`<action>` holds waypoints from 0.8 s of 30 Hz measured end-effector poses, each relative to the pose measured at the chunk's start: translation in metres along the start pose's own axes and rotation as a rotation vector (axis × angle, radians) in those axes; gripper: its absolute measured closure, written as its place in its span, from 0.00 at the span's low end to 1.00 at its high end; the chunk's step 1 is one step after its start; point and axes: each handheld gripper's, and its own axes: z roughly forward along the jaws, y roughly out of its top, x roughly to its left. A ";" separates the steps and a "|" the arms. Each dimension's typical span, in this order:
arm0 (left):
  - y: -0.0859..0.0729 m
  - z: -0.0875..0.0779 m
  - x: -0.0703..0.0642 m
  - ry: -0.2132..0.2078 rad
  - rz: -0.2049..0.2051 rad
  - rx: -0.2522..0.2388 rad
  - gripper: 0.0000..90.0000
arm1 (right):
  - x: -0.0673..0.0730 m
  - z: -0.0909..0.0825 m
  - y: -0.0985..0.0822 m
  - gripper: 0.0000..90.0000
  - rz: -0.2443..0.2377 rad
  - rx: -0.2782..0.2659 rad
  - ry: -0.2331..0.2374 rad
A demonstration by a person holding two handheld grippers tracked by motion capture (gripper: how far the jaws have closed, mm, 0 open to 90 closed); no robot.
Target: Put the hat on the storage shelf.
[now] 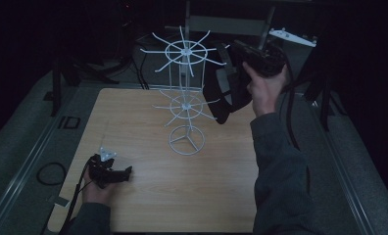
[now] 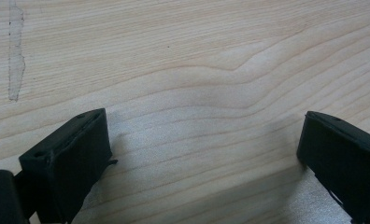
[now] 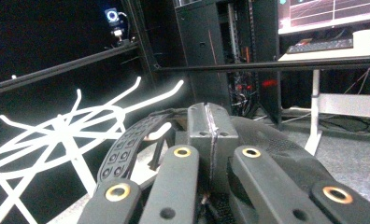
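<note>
Right gripper view — hand-held gripper (image 3: 210,135) closed, seemingly gripping strap (image 3: 122,151)

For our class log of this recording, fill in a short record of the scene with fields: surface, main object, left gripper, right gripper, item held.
surface: light wooden table
main object: white wire rack, two tiers of hooks, upright on a round base near the table's middle
left gripper: left gripper low at the table's near left, jaws wide apart, nothing between them
right gripper: right gripper raised beside the rack's top tier, jaws shut on a strap
item held: black strap with rows of holes, hanging down by the hooks
</note>
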 end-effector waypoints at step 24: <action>0.000 0.000 0.000 0.000 0.000 -0.001 0.03 | -0.012 -0.014 -0.009 0.85 -0.012 0.012 0.011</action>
